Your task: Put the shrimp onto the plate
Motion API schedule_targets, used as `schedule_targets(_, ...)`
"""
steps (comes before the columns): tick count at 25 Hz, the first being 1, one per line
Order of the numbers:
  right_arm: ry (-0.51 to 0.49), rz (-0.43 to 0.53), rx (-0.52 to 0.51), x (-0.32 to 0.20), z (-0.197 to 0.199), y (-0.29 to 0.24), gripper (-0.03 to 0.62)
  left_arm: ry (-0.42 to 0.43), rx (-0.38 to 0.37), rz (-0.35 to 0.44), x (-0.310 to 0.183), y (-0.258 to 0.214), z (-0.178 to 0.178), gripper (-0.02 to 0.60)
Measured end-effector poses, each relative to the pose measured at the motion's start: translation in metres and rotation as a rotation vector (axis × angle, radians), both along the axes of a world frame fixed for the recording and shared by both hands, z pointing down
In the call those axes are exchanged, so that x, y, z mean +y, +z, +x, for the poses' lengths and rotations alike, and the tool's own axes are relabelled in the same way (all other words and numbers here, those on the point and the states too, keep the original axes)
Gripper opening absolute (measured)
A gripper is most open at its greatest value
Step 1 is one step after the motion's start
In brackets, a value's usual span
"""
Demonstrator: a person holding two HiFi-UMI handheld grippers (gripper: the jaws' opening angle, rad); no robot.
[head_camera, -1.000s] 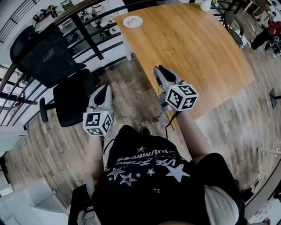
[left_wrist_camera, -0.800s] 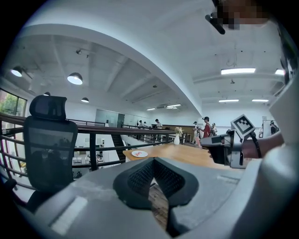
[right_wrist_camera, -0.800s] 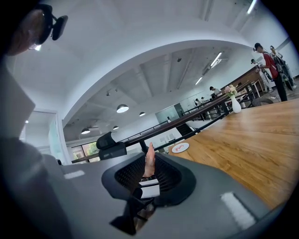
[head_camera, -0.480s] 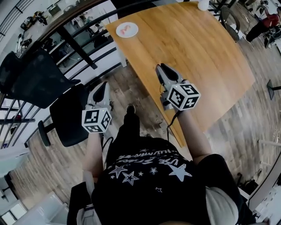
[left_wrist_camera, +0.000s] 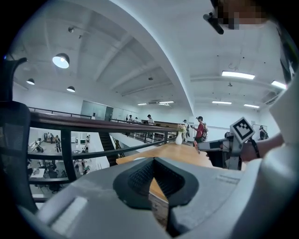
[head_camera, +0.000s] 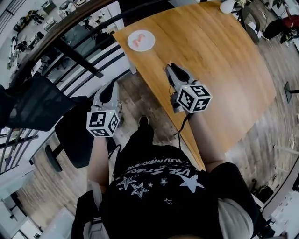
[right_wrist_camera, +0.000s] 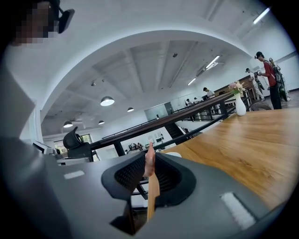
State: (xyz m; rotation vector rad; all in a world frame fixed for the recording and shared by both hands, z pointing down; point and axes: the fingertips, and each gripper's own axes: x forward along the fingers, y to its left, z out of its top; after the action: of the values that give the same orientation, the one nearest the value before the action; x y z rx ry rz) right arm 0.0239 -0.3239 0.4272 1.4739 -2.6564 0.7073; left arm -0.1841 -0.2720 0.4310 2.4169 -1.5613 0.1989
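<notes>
A white plate sits at the far left corner of the wooden table, with a pink shrimp lying on it. My right gripper hovers over the table's near left edge, well short of the plate, and is shut on another thin pink shrimp that stands upright between its pads. My left gripper hangs off the table over the wooden floor, shut with nothing in it. In the left gripper view its pads meet, and the right gripper shows to the right.
A black office chair stands to the left of my legs. A dark railing runs behind the table's left corner, with a drop beyond it. A white vase stands at the table's far edge. People stand in the distance.
The person has stepped towards the table. The plate and table edge lie nearer and lower in the head view, and the right gripper now hangs over the tabletop. Neither gripper's jaws have changed.
</notes>
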Motion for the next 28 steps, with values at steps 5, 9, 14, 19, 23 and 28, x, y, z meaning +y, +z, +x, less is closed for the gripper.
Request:
schedule_targets(5,-0.002,-0.042,0.020,-0.047,-0.022,0.022,0.067,0.013,0.025,-0.021,-0.050,0.008,-0.018,0.002)
schedule_targets(9,0.003,-0.065,0.038,-0.083,-0.035,0.040,0.067,0.011,0.034,-0.037,-0.086,0.019,-0.028,0.002)
schedule_targets(14,-0.001,-0.074,0.081,-0.124,-0.052,0.060,0.067,0.014,0.039,-0.069,-0.120,0.036,-0.037,0.002)
schedule_targets(19,0.012,-0.082,0.135,-0.153,-0.062,0.080,0.067,0.035,0.033,-0.096,-0.141,0.053,-0.037,0.002)
schedule_targets(23,0.004,-0.079,0.202,-0.173,-0.069,0.099,0.067,0.044,0.041,-0.109,-0.155,0.065,-0.035,0.002)
schedule_targets(28,-0.015,-0.077,0.290,-0.189,-0.074,0.120,0.067,0.067,0.036,-0.120,-0.170,0.082,-0.030,0.002)
